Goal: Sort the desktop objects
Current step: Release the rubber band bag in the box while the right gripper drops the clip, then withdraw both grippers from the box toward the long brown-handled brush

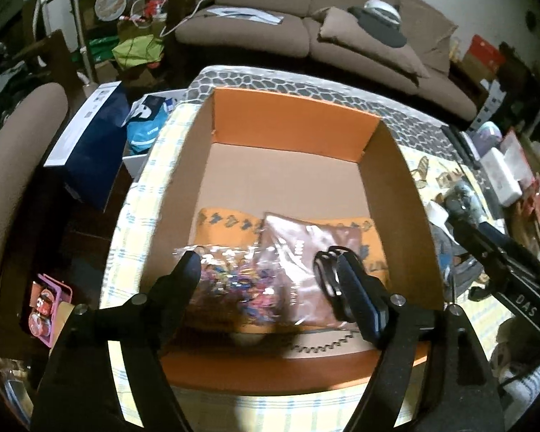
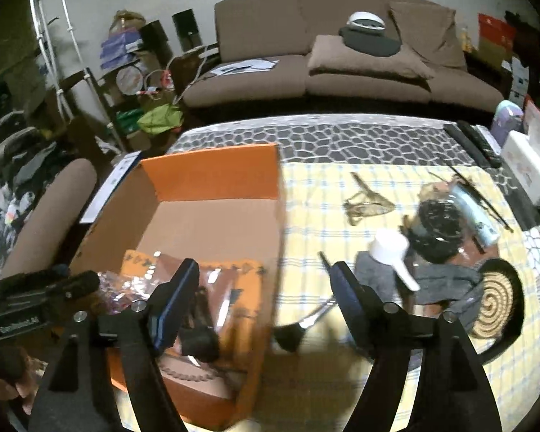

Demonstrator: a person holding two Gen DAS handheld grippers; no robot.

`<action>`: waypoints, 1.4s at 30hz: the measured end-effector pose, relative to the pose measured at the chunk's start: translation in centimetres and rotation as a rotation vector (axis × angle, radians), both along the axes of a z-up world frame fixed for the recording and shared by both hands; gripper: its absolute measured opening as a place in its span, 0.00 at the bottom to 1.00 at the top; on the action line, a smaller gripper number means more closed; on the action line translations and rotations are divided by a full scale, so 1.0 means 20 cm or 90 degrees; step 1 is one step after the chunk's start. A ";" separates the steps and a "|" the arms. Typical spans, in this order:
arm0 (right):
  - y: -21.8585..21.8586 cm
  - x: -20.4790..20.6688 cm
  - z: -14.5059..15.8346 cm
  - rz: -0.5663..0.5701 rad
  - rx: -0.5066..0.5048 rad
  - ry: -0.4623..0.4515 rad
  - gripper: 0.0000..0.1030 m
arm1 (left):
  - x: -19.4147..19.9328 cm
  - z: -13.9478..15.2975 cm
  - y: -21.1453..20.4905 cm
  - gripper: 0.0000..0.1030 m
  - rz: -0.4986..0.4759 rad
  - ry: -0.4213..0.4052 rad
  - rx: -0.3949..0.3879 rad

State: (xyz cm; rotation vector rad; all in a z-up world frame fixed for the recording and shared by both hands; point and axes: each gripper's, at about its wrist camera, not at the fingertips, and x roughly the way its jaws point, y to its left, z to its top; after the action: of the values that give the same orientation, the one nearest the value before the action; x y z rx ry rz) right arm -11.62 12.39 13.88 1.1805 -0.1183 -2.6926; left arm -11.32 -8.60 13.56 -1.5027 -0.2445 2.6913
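An open orange cardboard box [image 1: 291, 122] stands on the table; it also shows at the left of the right wrist view [image 2: 212, 172]. Inside lie an orange patterned cloth [image 1: 223, 226], a brown plastic packet [image 1: 306, 252], a clear bag of colourful bits [image 1: 234, 280] and a black object [image 1: 329, 277]. My left gripper [image 1: 266, 273] is open, low over the box contents, with nothing between its fingers. My right gripper [image 2: 264, 277] is open over the box's right wall. A make-up brush [image 2: 302, 327] lies on the checked cloth below it.
On the table to the right lie a white scoop [image 2: 392, 252], grey cloth [image 2: 439, 280], a black round object [image 2: 435, 230], a woven coaster [image 2: 496, 302], a thin strap [image 2: 363, 205] and remotes [image 2: 475, 144]. A brown sofa [image 2: 334, 64] stands behind.
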 end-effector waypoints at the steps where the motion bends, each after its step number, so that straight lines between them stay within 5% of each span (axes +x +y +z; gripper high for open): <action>1: 0.01 0.00 0.00 -0.003 0.001 -0.001 0.76 | 0.00 0.00 0.02 0.74 -0.005 0.000 0.001; 7: 0.16 0.02 -0.01 -0.023 -0.009 -0.002 0.76 | -0.01 0.01 0.18 0.81 -0.031 0.004 0.000; 14: 0.36 0.04 -0.02 -0.051 -0.024 0.002 0.90 | -0.03 0.01 0.33 1.00 -0.051 0.004 0.014; 17: 0.42 0.05 -0.03 -0.041 -0.030 0.007 0.99 | -0.03 0.00 0.39 1.00 -0.058 -0.002 0.024; 32: 0.86 0.12 -0.09 -0.129 0.003 -0.008 0.99 | 0.02 0.03 0.77 1.00 -0.149 0.036 0.059; 42: 1.10 0.16 -0.11 -0.176 -0.035 -0.017 0.97 | 0.09 0.00 1.07 1.00 -0.223 0.063 0.019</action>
State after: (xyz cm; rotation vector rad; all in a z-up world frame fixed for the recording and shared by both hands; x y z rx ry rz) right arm -8.37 34.37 11.75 1.2662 -0.3843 -2.8861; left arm -9.58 12.87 13.47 -1.2614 -0.0132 2.4611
